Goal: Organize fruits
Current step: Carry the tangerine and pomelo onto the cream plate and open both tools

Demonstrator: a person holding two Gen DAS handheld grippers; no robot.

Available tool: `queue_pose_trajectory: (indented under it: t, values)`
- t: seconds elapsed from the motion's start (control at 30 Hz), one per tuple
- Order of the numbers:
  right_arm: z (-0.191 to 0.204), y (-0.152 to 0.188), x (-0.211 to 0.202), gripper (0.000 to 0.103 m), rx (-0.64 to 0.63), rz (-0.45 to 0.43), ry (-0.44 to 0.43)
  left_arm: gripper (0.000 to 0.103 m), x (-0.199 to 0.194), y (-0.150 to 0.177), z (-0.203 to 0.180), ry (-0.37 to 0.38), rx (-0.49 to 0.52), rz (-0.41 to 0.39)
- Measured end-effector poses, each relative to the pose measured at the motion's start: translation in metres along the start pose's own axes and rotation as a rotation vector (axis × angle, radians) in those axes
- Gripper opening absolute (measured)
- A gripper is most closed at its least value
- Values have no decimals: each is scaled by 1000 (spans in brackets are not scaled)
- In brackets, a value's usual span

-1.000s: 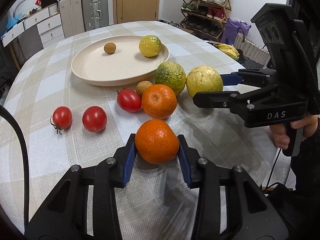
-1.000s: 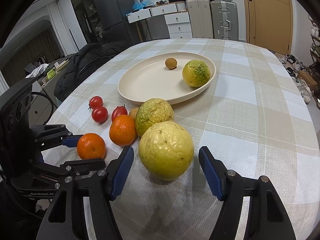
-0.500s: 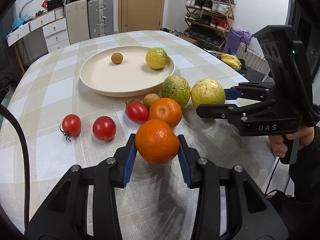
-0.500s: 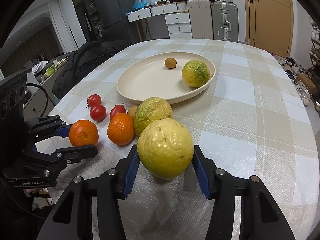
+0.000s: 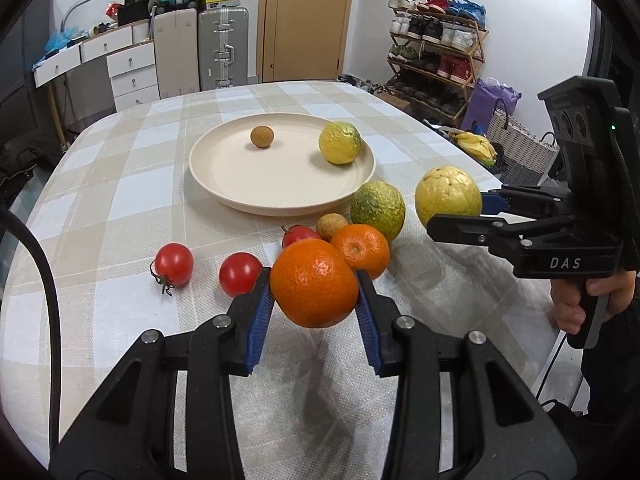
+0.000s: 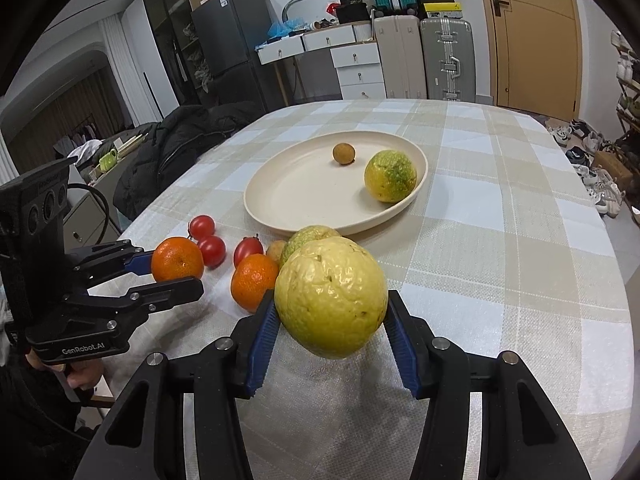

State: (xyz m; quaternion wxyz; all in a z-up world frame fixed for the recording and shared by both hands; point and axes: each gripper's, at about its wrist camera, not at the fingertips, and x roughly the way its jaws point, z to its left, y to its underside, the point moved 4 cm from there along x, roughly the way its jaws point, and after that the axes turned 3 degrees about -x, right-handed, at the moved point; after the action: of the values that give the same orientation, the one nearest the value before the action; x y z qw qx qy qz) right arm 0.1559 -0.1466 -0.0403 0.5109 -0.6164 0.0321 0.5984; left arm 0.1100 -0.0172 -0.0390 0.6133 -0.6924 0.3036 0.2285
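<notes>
My left gripper (image 5: 314, 306) is shut on an orange (image 5: 314, 282) and holds it above the checked tablecloth. My right gripper (image 6: 332, 334) is shut on a large yellow wrinkled fruit (image 6: 331, 296), also lifted; it shows in the left wrist view (image 5: 447, 192) too. A cream plate (image 5: 248, 184) holds a small brown fruit (image 5: 262, 136) and a yellow-green citrus (image 5: 340, 143). On the cloth lie a second orange (image 5: 362, 250), a green citrus (image 5: 378, 210), a small tan fruit (image 5: 331, 225) and three tomatoes (image 5: 174, 264).
The table edge (image 5: 520, 304) runs close on the right, with a woven basket (image 5: 516, 146) and shoe rack (image 5: 436, 56) beyond. A dark coat (image 6: 176, 148) lies on a chair at the table's left side in the right wrist view. Drawers and suitcases stand at the far wall.
My right gripper closed on the yellow fruit and lifted it. My left gripper lifted the orange off the cloth.
</notes>
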Motion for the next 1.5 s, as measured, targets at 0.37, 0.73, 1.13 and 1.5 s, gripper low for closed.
queue_pose_trajectory:
  t: [0.37,0.73,1.13,1.5]
  values:
    - [2,-8,-8,53,14,-58,-8,37,-6,-8,10,-22,-24,-42]
    - [3,-18,-14,53,39,-100,-11,37,-13,-19,15,-40,-34,-85]
    - [4,-38,-12,53,68,-112,-4,37,-11,-41,23,-56,-44,-112]
    - [17,-62,-11,53,37,-102,5,37,-2,-60,21,-59,-42,-115]
